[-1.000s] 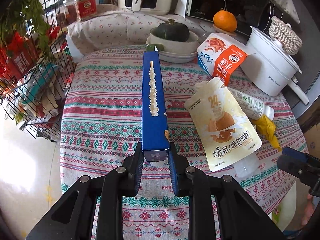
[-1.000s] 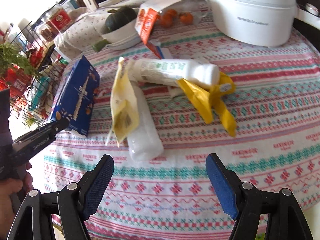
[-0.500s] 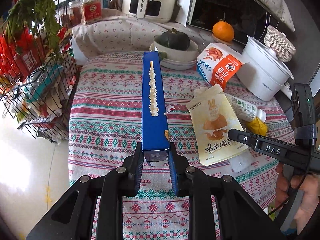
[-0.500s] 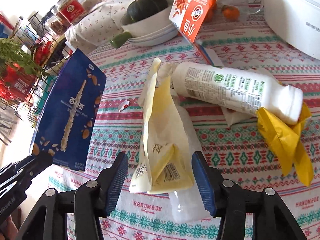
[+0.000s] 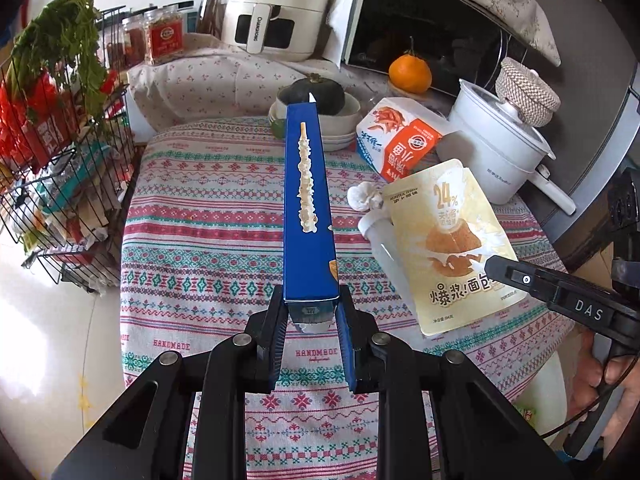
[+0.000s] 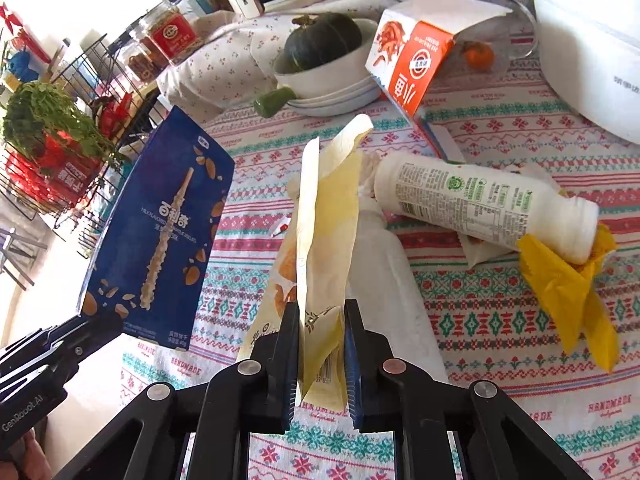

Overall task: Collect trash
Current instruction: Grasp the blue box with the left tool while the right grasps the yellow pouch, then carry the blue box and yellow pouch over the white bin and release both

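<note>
Left gripper (image 5: 311, 312) clamped on blue box (image 5: 308, 216). Right gripper (image 6: 322, 344) jaws just closing, pinching yellow pouch (image 6: 324, 240); lift straight, clear of bottle (image 6: 480, 204) at 2 o'clock.

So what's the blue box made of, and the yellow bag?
The blue box looks like thin printed cardboard: flat faces, sharp folded edges, slight sheen. The yellow bag seems to be soft plastic film, maybe foil-lined: it creases and bends limply where the right gripper pinches it.
</note>
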`<state>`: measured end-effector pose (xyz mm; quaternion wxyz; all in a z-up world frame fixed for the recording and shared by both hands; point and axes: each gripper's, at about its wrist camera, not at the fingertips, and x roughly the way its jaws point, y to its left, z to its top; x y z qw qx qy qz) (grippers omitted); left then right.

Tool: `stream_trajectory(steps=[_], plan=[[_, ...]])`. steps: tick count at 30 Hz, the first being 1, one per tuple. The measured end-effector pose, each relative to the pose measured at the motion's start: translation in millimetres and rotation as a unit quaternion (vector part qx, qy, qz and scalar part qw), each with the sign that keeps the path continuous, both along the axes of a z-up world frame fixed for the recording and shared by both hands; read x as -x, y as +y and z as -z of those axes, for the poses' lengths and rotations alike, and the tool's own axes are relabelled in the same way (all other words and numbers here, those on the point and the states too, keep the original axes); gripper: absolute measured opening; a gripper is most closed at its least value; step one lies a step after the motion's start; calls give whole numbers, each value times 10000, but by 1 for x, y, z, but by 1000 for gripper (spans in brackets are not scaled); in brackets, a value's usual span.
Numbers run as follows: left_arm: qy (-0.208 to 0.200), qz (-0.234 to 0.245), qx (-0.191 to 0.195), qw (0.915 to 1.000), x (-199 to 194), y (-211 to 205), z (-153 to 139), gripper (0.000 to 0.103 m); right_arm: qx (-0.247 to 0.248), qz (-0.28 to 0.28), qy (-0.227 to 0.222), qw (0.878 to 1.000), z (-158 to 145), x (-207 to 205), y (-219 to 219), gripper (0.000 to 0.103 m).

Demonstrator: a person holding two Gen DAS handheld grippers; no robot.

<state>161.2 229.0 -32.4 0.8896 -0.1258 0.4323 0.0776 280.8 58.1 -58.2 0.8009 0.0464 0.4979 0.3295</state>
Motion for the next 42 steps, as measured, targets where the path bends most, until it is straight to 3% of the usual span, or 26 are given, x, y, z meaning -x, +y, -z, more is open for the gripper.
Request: stream_trajectory(steps=[11,25,34,42], plan=[[-397,994,138,9942,17,-81,-28,25,162,268,-418,9986,-46,43,-81,17],[-395,2404,-81,9698,41,-197,-26,25,320,1333,-523,9892,-66,101,-229,17],[-138,3270,-130,9448,63,-261,-8,25,565,1928,-172,9795,-38,135,-302,17],[291,4188,-101,9075,83,-323,16,25,755,2388,-97,9681,-28,162,-362,17]])
